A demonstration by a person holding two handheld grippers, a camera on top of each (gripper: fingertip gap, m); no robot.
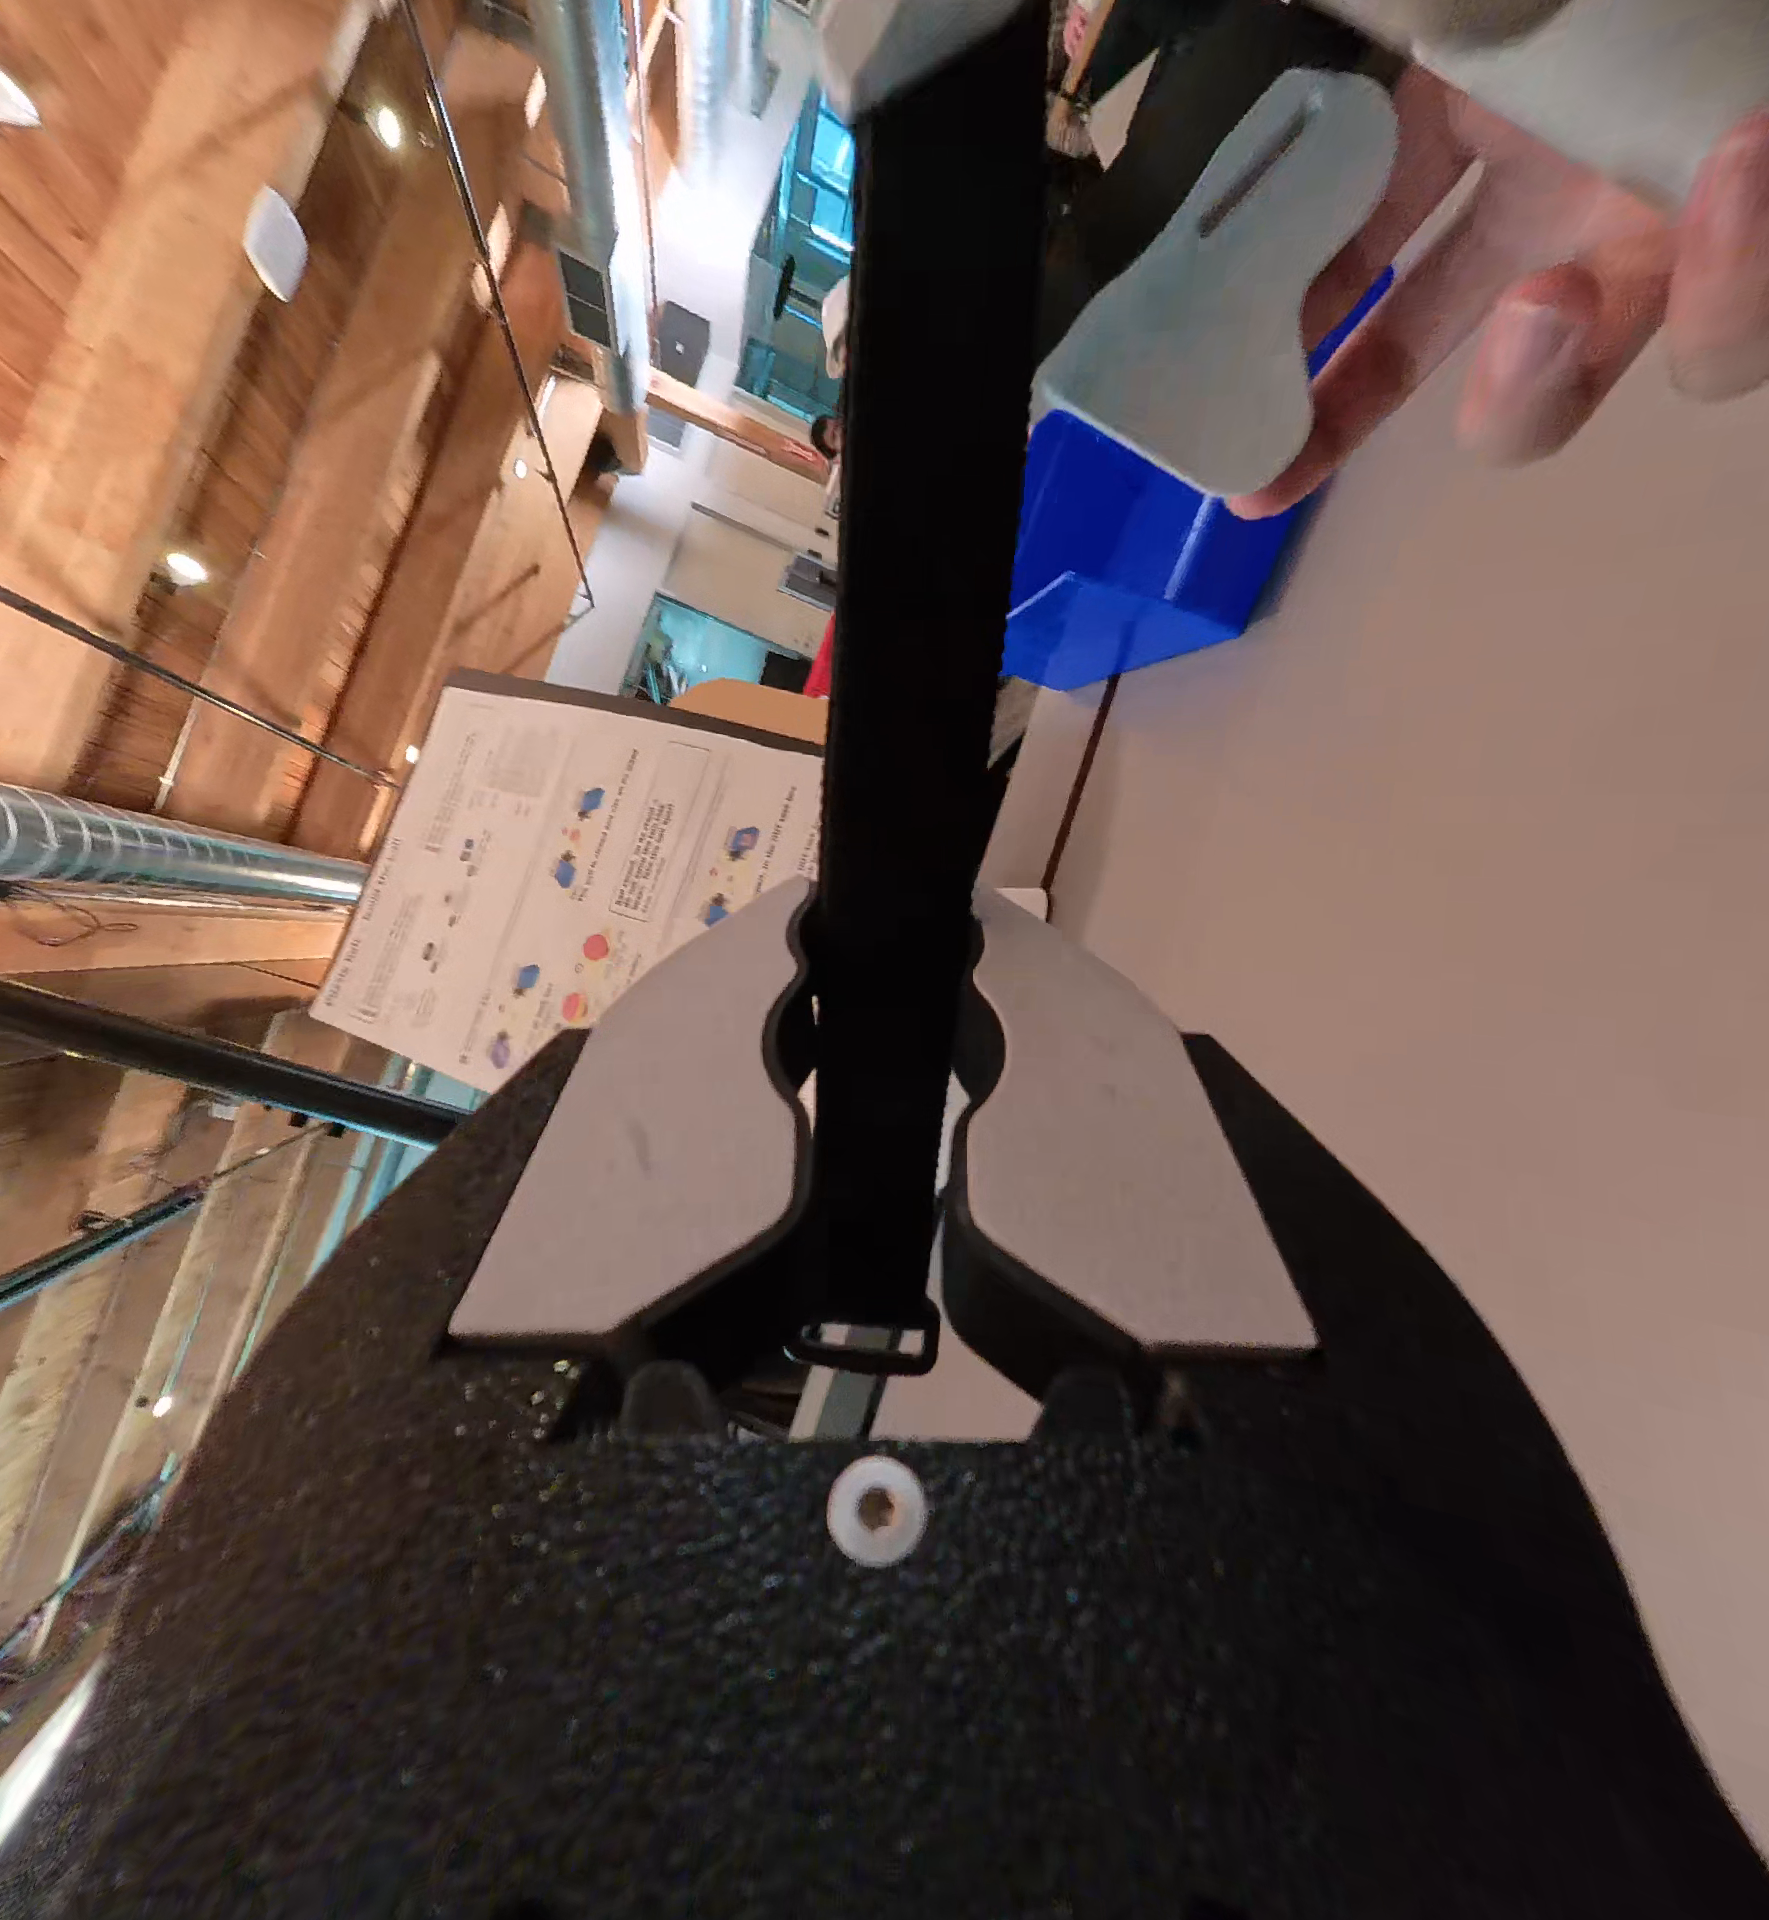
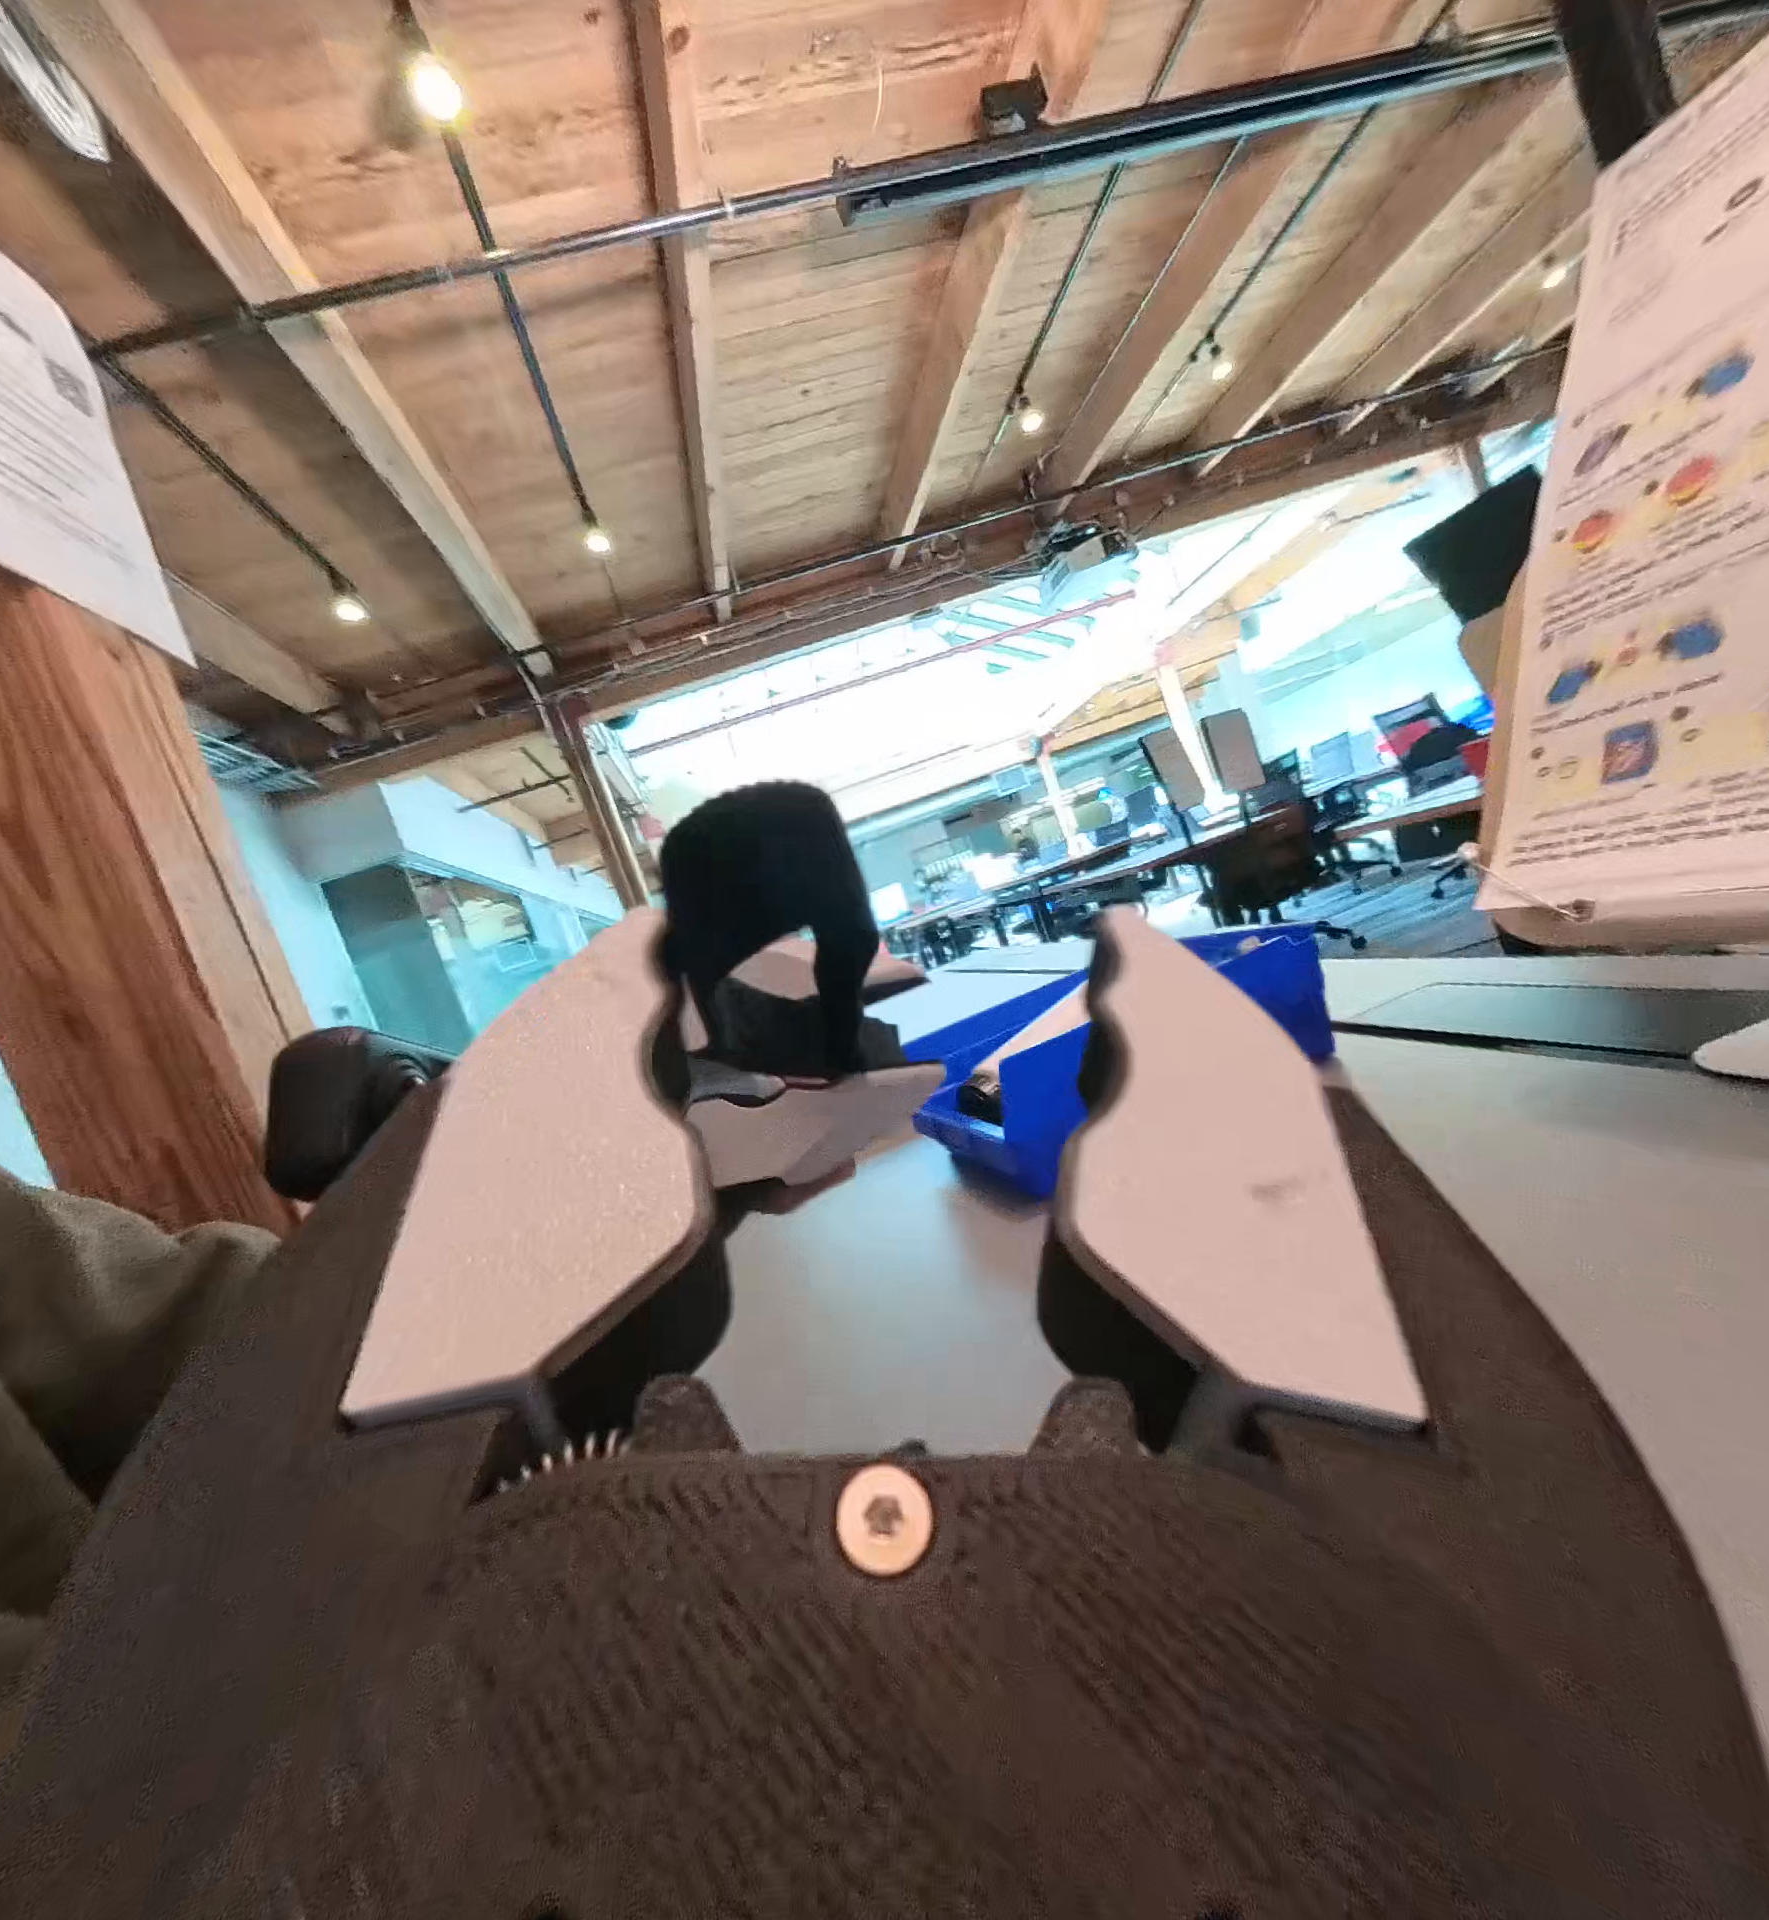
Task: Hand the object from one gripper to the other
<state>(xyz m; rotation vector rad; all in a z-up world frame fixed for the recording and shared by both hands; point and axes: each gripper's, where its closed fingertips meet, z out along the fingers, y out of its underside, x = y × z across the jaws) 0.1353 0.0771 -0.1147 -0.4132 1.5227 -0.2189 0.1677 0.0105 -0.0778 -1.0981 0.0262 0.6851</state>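
Observation:
My left gripper (image 1: 890, 935) is shut on a black webbing strap (image 1: 932, 520) that runs up and out of the top of the left wrist view, with a metal slider buckle (image 1: 864, 1340) at its near end. The right wrist view shows the strap (image 2: 755, 883) as a dark loop standing above the left gripper's grey fingers (image 2: 818, 1122). My right gripper (image 2: 880, 956) is open and empty, just short of the strap. In the left wrist view its fingers (image 1: 1223, 312) stand on either side of the strap's upper part, with a person's hand (image 1: 1586, 291) behind.
A blue bin (image 1: 1150, 561) sits on the white table (image 1: 1482, 935) and also shows in the right wrist view (image 2: 1015, 1070). A printed instruction sheet (image 2: 1711, 520) stands at the right. A wooden post (image 2: 59, 831) rises at the left. A sleeve (image 2: 28, 1351) is at lower left. The left gripper's tips are roughly 9 cm from the right gripper's.

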